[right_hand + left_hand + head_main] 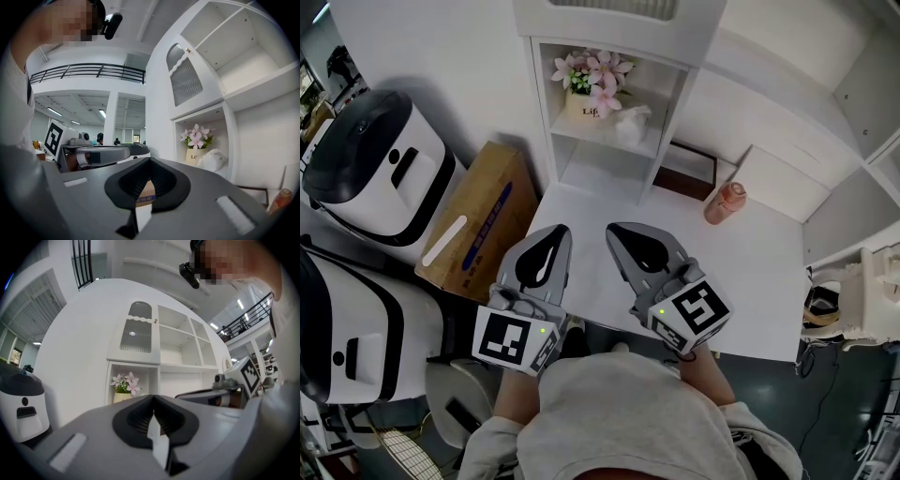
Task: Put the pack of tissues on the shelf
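Observation:
The pack of tissues (633, 124), white and crumpled, lies on the shelf (605, 145) of the white unit, right of a pot of pink flowers (588, 86). In the right gripper view the pack (213, 160) shows beside the same pot (196, 149). My left gripper (557, 230) and right gripper (615, 228) hover side by side over the near part of the white table (750, 272), pointing at the unit. Both are shut and hold nothing. The left gripper (153, 398) and the right gripper (149, 160) show their pads together.
An orange bottle (724, 202) stands on the table right of the unit. A cardboard box (478, 225) leans beside the table's left edge, with white and black machines (380, 169) further left. More white shelving (806, 112) fills the right.

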### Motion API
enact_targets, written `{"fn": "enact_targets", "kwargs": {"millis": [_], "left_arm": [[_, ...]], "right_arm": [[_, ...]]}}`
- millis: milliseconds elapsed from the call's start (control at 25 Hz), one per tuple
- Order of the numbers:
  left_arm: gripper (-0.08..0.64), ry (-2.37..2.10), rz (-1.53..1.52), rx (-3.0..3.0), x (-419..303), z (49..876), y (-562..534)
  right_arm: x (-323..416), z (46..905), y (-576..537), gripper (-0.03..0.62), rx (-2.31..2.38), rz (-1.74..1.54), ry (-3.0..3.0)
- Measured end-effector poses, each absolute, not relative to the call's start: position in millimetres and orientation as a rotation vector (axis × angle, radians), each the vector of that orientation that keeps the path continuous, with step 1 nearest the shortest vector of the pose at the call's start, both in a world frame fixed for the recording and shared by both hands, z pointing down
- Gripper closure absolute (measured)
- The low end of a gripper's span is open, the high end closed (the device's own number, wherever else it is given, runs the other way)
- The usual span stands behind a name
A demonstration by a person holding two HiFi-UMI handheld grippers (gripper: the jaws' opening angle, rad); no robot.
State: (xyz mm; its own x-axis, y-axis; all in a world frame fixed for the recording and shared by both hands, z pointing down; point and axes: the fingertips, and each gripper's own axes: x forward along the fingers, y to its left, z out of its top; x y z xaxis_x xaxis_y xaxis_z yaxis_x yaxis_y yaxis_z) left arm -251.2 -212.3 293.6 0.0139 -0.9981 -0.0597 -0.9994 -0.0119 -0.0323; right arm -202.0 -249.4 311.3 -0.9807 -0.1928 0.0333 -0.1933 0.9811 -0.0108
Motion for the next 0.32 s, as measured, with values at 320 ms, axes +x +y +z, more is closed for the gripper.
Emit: {"fn": "enact_targets", "kwargs": {"millis": [320], "left_arm": [[0.560,2.159,0.034,-2.194,-259.2,291.7,-214.0]], "right_arm": [[-208.7,309.2,-251.2,0.592,0.313,0.017,-3.094]]}}
